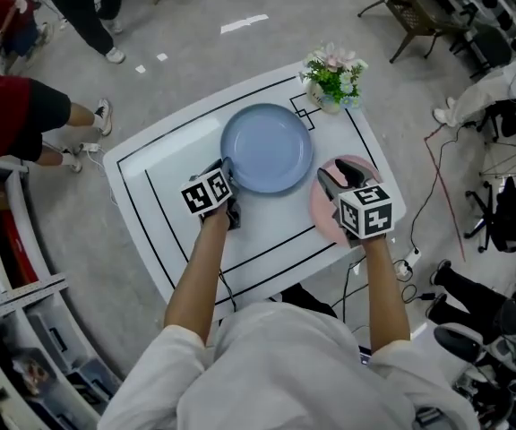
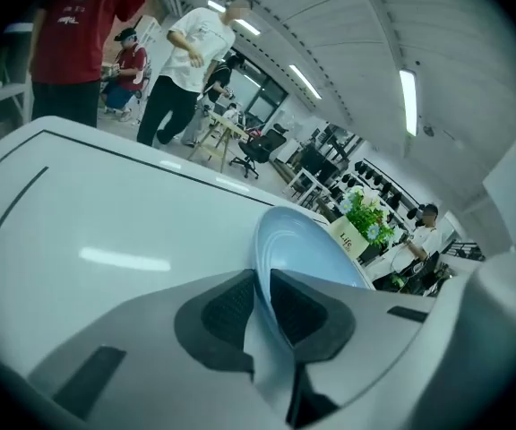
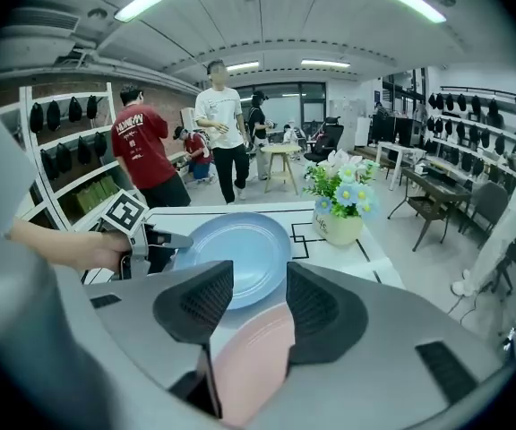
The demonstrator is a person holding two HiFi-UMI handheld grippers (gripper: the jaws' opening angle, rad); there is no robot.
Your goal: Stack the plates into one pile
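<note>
On the white worktop (image 1: 164,155), the left gripper (image 1: 227,170) has its jaws clamped on the near-left rim of the blue plate (image 1: 267,146), while the right gripper (image 1: 334,179) holds its jaws apart, straddling the pink plate (image 1: 323,215), which lies just beside and to the right of the blue one.

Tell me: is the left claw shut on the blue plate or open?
Shut on it. In the left gripper view both pads of the left claw touch the rim of the blue plate, with no gap.
</note>
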